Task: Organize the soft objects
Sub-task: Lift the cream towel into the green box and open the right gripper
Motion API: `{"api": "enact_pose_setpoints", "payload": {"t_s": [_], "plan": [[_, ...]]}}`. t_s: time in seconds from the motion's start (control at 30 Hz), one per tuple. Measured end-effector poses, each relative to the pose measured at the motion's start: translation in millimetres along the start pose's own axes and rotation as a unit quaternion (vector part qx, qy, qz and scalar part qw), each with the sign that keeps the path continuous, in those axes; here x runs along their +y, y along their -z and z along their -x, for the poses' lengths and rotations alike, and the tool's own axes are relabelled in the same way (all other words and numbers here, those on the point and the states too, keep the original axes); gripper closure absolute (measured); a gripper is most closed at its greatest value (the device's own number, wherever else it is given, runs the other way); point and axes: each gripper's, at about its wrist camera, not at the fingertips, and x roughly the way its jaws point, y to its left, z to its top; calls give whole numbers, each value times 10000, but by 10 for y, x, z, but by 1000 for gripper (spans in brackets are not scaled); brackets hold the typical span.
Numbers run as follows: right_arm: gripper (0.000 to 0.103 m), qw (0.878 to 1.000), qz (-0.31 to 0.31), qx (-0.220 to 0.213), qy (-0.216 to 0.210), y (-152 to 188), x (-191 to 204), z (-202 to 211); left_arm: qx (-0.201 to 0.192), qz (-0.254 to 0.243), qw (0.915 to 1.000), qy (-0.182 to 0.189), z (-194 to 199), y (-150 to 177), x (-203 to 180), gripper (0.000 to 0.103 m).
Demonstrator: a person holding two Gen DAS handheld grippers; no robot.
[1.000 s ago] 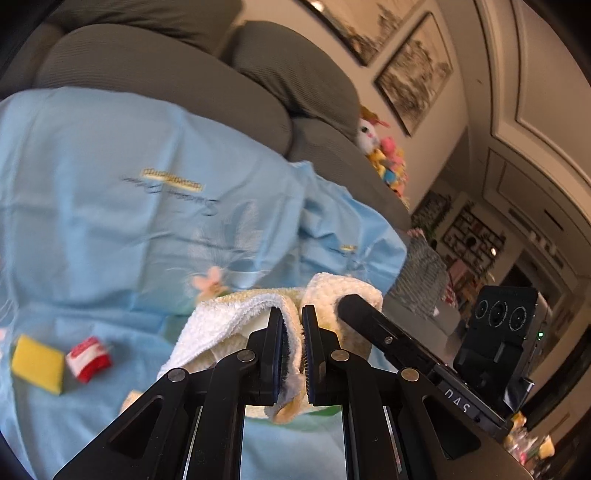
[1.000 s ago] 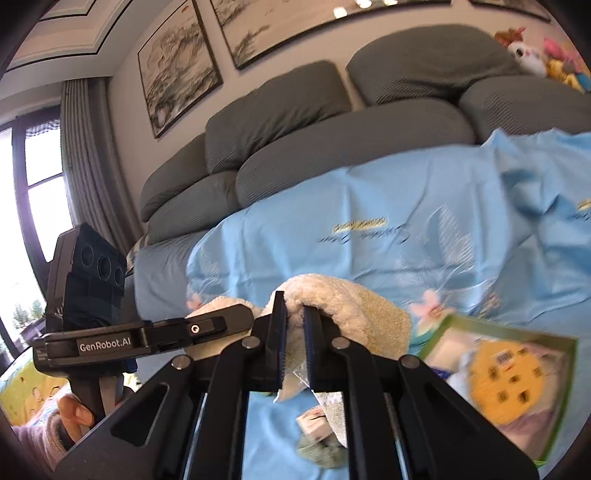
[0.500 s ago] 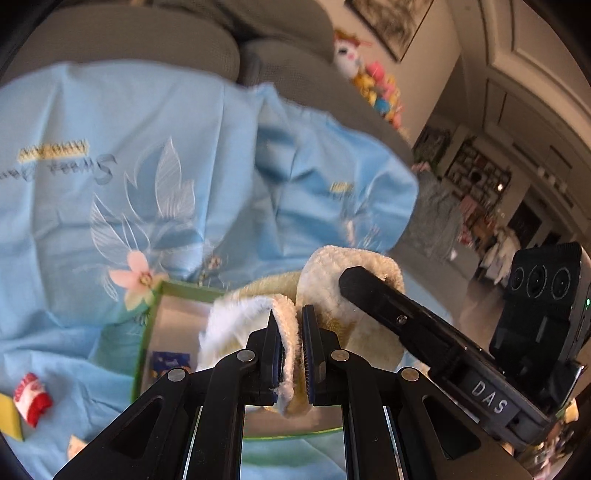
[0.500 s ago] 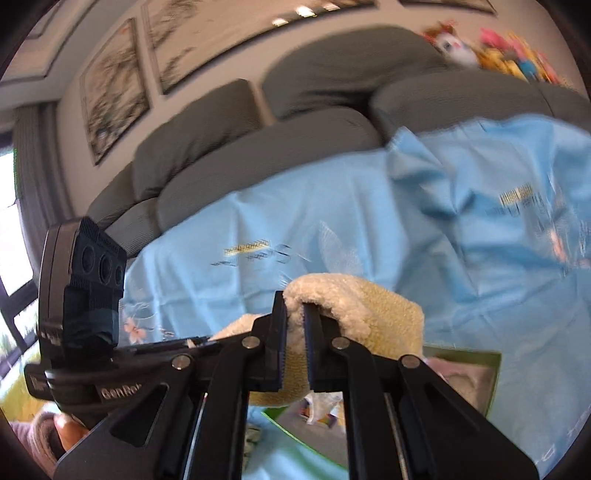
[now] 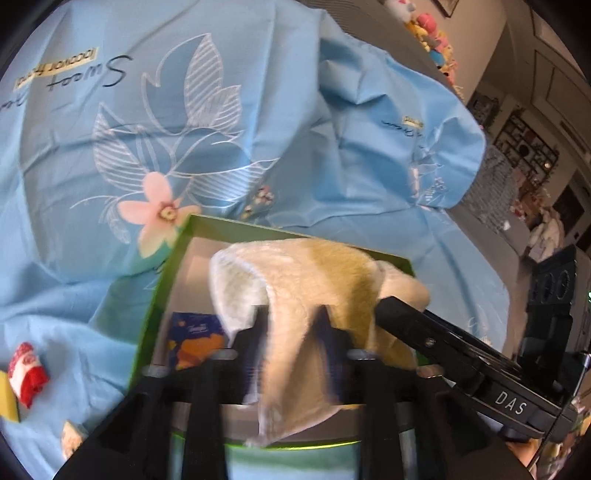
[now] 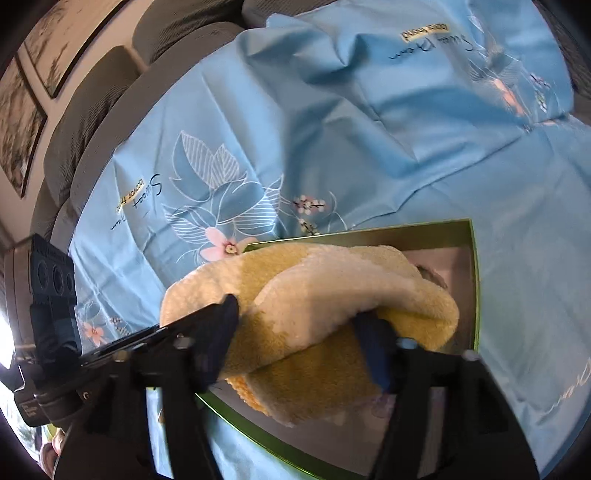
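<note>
A cream and yellow fluffy towel (image 5: 317, 273) hangs over a green-rimmed box (image 5: 162, 280) on the blue sheet. My left gripper (image 5: 291, 332) has its jaws apart, with towel cloth draped between the fingers. My right gripper (image 6: 299, 332) also has its jaws wide apart, with the towel (image 6: 314, 295) lying between and over them above the box (image 6: 474, 280). The right gripper's finger (image 5: 424, 332) shows at the towel's right end in the left wrist view. The left gripper's finger (image 6: 207, 325) shows at its left end in the right wrist view.
A blue and orange packet (image 5: 195, 339) lies inside the box. A red and white small item (image 5: 27, 373), a yellow block (image 5: 5, 398) and another small item (image 5: 72, 437) lie on the sheet at the left. Grey sofa cushions (image 6: 92, 85) stand behind. Plush toys (image 5: 432, 33) sit far right.
Both grippers have gone from shut on the towel to open. They have tipped down over the green box, and the towel now sags into it.
</note>
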Motion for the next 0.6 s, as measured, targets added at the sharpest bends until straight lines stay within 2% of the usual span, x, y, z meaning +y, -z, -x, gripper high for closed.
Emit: {"api": "enact_pose_setpoints", "payload": {"t_s": [0.03, 0.07, 0.1, 0.17, 0.3, 0.33, 0.37, 0.47, 0.6], "plan": [[38, 10000, 5, -2, 46, 15, -12, 17, 21, 32, 9998, -202, 10, 14, 36, 32], [38, 10000, -30, -12, 43, 31, -26, 32, 33, 62, 9997, -238, 16, 25, 75, 21], [38, 10000, -56, -12, 65, 52, -31, 77, 34, 143, 9997, -171, 48, 52, 133, 18], [38, 9998, -12, -59, 209, 78, -3, 128, 34, 262, 9996, -117, 116, 96, 209, 18], [34, 9991, 123, -194, 370, 173, 68, 328, -20, 261, 9991, -324, 290, 233, 293, 18], [32, 9986, 184, -240, 430, 209, 100, 387, -31, 268, 9990, -369, 326, 260, 306, 18], [25, 9982, 233, -271, 492, 237, 126, 424, -58, 283, 9987, -431, 398, 314, 333, 17], [15, 9954, 507, -376, 722, 378, 262, 579, -148, 327, 9974, -622, 534, 425, 389, 7], [3, 9914, 811, -484, 911, 578, 441, 751, -298, 303, 9951, -891, 777, 607, 441, 6]]}}
